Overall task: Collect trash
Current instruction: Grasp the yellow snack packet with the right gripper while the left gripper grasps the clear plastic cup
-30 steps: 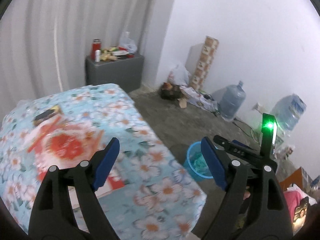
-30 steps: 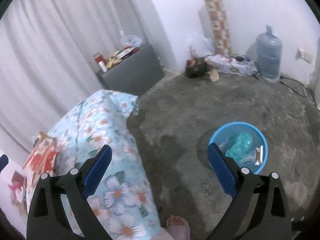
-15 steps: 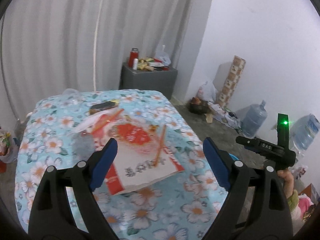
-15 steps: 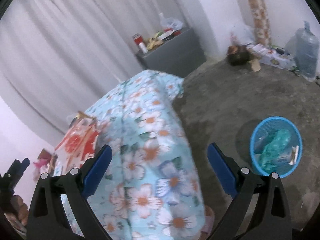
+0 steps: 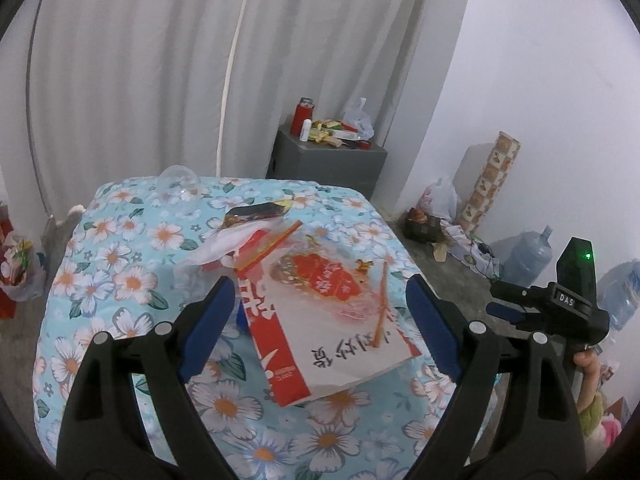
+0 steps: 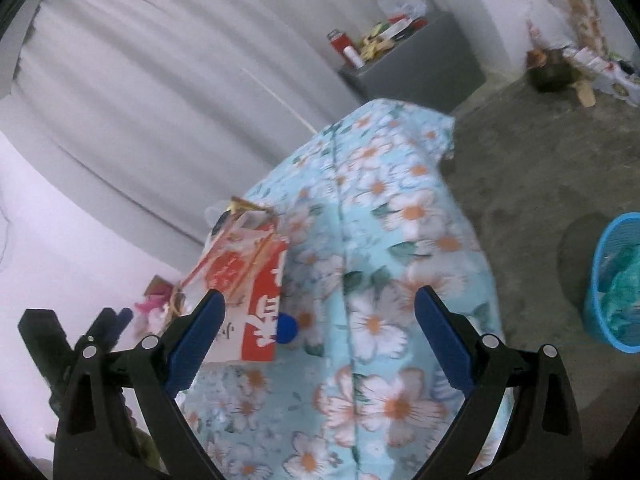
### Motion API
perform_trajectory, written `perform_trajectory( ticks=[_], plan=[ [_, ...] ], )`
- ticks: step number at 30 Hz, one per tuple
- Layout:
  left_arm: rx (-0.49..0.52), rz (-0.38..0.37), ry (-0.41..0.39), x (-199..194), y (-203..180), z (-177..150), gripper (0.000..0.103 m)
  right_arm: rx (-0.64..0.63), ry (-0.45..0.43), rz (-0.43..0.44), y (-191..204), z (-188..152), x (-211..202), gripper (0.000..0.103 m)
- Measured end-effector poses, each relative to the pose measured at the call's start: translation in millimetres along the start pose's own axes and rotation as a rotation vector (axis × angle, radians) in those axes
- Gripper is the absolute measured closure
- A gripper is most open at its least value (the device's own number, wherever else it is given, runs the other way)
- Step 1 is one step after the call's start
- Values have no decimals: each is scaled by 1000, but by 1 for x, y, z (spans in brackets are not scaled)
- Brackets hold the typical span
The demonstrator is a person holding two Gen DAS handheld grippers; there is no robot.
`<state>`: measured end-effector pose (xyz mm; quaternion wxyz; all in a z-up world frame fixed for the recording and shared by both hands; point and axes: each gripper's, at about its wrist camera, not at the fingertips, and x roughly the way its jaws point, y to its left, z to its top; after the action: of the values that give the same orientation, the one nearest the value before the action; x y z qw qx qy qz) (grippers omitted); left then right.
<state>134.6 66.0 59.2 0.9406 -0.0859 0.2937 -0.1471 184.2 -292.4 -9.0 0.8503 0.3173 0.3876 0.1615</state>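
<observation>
A red-and-white printed carton (image 5: 340, 320) lies flat on the floral-clothed table (image 5: 120, 280). My left gripper (image 5: 320, 320) hovers open just above its near end, nothing between the fingers. Behind the carton lie crumpled white plastic (image 5: 220, 246), a dark snack wrapper (image 5: 260, 212) and a clear plastic cup (image 5: 176, 184). My right gripper (image 6: 320, 336) is open and empty over the table's near corner, to the right of the carton (image 6: 248, 280). A small blue cap (image 6: 286, 328) sits beside the carton. The blue trash basket (image 6: 616, 280) stands on the floor at the far right.
A grey cabinet (image 5: 328, 160) with a red flask and clutter stands against the curtain. Bags, a tile-patterned roll (image 5: 492, 176) and water jugs (image 5: 528, 256) line the white wall. Bare concrete floor (image 6: 540, 160) lies between table and basket.
Both views have swung from the floor and basket toward the table. The carton now fills the space ahead of the left fingers, and the basket has slid to the right view's edge.
</observation>
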Motion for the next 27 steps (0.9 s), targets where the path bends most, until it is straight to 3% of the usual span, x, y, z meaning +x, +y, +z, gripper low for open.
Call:
perform_trajectory(
  ticks=[6, 11, 17, 22, 27],
  plan=[
    [-34, 21, -4, 8, 24, 17, 20, 2, 53, 44, 3, 9, 26, 10],
    [-158, 6, -8, 17, 68, 47, 20, -13, 67, 65, 7, 24, 34, 10],
    [-306, -11, 53, 54, 132, 77, 20, -41, 115, 117, 30, 65, 50, 10],
    [-425, -81, 135, 104, 172, 97, 26, 42, 260, 269, 53, 107, 89, 10],
    [-483, -106, 210, 163, 199, 120, 28, 137, 428, 306, 66, 142, 142, 10]
  ],
)
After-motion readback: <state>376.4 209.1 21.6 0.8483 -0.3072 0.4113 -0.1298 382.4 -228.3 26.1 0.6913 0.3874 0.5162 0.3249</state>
